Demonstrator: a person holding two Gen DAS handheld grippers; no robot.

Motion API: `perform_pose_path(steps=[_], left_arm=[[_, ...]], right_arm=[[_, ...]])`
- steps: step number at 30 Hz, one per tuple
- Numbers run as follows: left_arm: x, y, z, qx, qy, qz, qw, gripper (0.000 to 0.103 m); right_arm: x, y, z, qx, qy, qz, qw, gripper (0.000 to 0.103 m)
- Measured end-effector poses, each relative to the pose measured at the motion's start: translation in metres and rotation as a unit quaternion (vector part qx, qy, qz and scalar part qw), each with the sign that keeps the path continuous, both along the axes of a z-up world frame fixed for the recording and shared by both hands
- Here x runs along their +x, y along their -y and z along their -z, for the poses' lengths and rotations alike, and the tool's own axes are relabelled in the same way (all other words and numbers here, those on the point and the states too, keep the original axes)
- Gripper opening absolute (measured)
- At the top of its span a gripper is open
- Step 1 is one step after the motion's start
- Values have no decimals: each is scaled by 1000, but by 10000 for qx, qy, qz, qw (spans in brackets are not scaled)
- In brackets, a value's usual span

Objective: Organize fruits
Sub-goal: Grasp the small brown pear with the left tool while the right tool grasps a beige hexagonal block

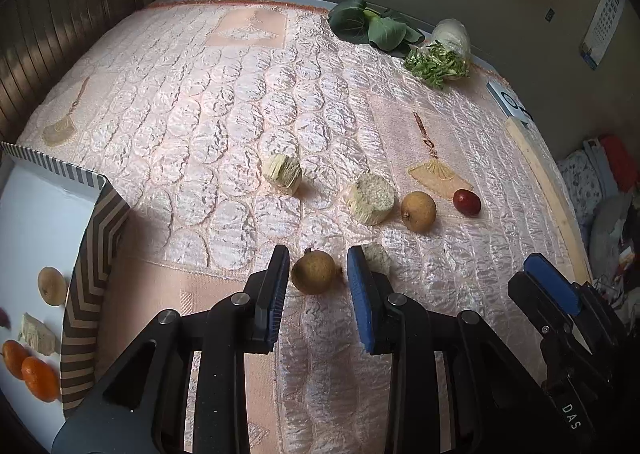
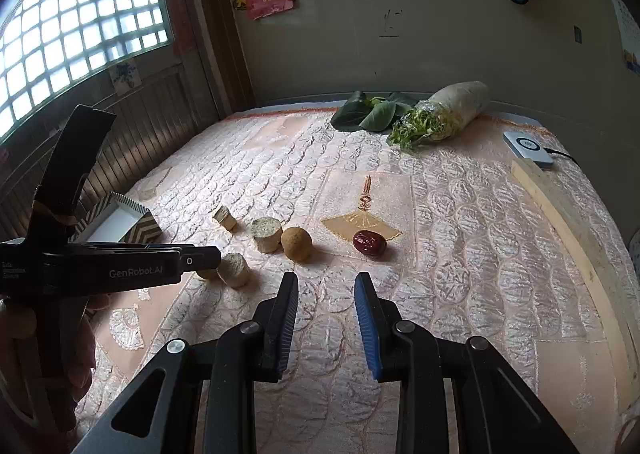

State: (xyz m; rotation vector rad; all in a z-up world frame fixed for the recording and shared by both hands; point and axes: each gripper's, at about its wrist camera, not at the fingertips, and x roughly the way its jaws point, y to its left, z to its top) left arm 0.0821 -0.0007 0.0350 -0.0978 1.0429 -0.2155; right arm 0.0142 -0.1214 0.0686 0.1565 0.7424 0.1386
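My left gripper is open, its jaws on either side of a brown round longan lying on the quilted bed cover, not closed on it. A second longan and a red date lie further right. Pale cut stem chunks lie among them. A patterned box at left holds a longan, two oranges and a chunk. My right gripper is open and empty, hovering short of the date.
Leafy greens and a wrapped cabbage lie at the bed's far edge. A white charger pad and a wooden strip run along the right side. A wooden wall panel stands at left.
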Motion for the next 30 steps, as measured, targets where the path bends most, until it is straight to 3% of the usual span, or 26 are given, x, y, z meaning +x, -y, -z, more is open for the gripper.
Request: perform_pose_path(steps=[3,5,7,15,25,30], left_arm=[[2,2,0,146,40,-29,9999,30],[4,-5,2,-5,-57,-93,9999,33],[2,-15,5,-164,-159,-194,9996,45],[-9,-25,8,-320,-287,-90,9990,46],[-15,-2,13,291,-37,496,9983,46],[-11,19,17,846,283,724,9934,46]], right_arm=[[1,-1,1,4,-35,-31,10000,28],[1,-2,2,-2,-50,-53,10000,28],[0,-2,2,-9,-40,-66,10000,28],[0,-2,2,4,-44,-112,9999,28],[0,-6,3,8,-76,-170,9998,28],[1,-5,5,53,-132,-152,9998,28]])
